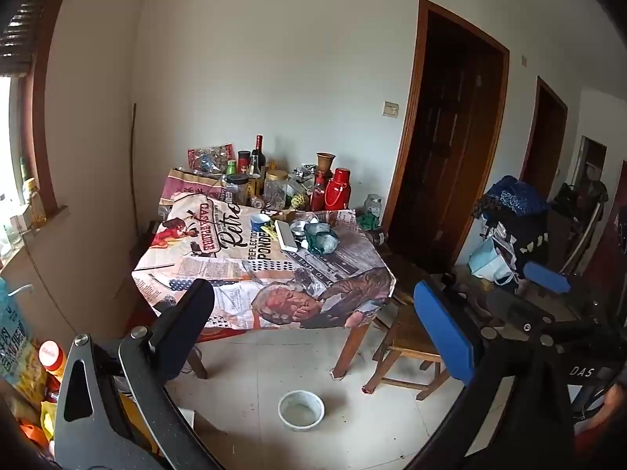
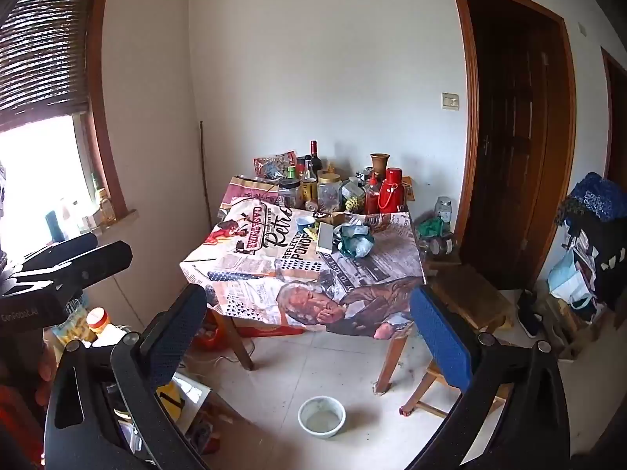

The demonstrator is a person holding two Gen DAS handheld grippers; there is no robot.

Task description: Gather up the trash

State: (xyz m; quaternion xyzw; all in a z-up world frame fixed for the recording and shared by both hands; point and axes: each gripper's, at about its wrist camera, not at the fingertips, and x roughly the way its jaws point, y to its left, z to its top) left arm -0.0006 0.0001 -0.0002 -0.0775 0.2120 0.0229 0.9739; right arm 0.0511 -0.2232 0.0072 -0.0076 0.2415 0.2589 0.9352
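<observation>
A table under a printed newspaper-style cloth point(image 1: 219, 274) point(image 2: 250, 274) stands against the far wall. Near its middle lie a crumpled green and white plastic bag point(image 1: 321, 238) point(image 2: 356, 241), a flat white box point(image 1: 285, 235) point(image 2: 325, 237), a small blue cup point(image 1: 259, 221) point(image 2: 305, 222) and a yellow wrapper point(image 1: 268, 231). My left gripper point(image 1: 311, 288) is open and empty, well short of the table. My right gripper point(image 2: 309, 295) is also open with nothing between its fingers, at a similar distance.
Bottles, jars and a red thermos point(image 1: 337, 188) point(image 2: 392, 190) crowd the table's back edge. A white bowl point(image 1: 301, 410) point(image 2: 321, 417) sits on the tiled floor in front. A wooden chair point(image 1: 403, 337) point(image 2: 466, 301) stands right of the table. Bags and packets pile at lower left.
</observation>
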